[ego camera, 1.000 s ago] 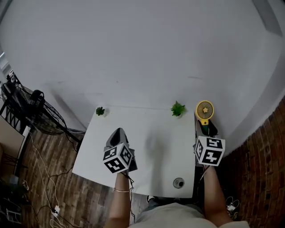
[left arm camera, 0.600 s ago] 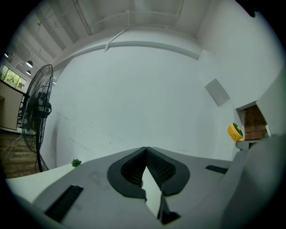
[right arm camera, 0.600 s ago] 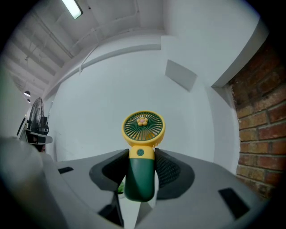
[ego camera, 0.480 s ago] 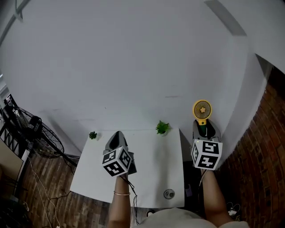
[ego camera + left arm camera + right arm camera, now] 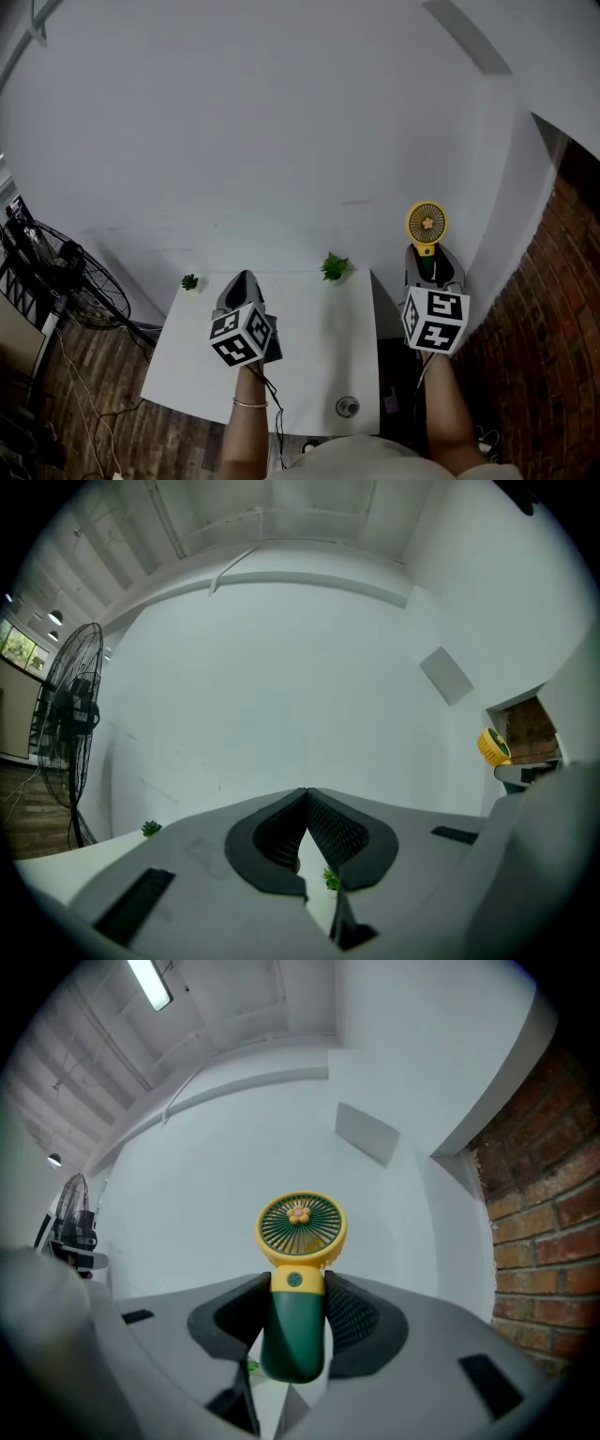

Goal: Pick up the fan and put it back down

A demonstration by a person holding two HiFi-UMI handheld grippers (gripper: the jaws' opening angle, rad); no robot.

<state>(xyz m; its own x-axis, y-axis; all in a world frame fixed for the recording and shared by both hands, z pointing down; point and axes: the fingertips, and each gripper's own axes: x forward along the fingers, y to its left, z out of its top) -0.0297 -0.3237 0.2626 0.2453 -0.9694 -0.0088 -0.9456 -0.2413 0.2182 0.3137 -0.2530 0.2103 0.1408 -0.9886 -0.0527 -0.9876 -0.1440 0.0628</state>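
**R GRIPPER CLAMPED ON FAN; L GRIPPER CLOSED, EMPTY**

R gripper [image 5: 298, 1288]: jaws pressed on the dark green handle of the fan [image 5: 300, 1227], one pad per side. Fan long axis runs along the jaws, upright in the right gripper view. Yellow head projects past the jaw tips; handle butt is nearest the camera. Grille w/ flower hub faces that camera.

In head view the fan is in the air, off the right edge of the white table [image 5: 309, 328], near the brick wall [image 5: 562, 309].

L gripper [image 5: 306, 799]: jaws together at the tips, nothing btwn them, over the table's left part.

On the table:
- far edge: small plant [image 5: 334, 266] and second plant [image 5: 189, 281];
- near edge: round item [image 5: 348, 406].

Pedestal fan [image 5: 56, 272] stands on the floor, far left.
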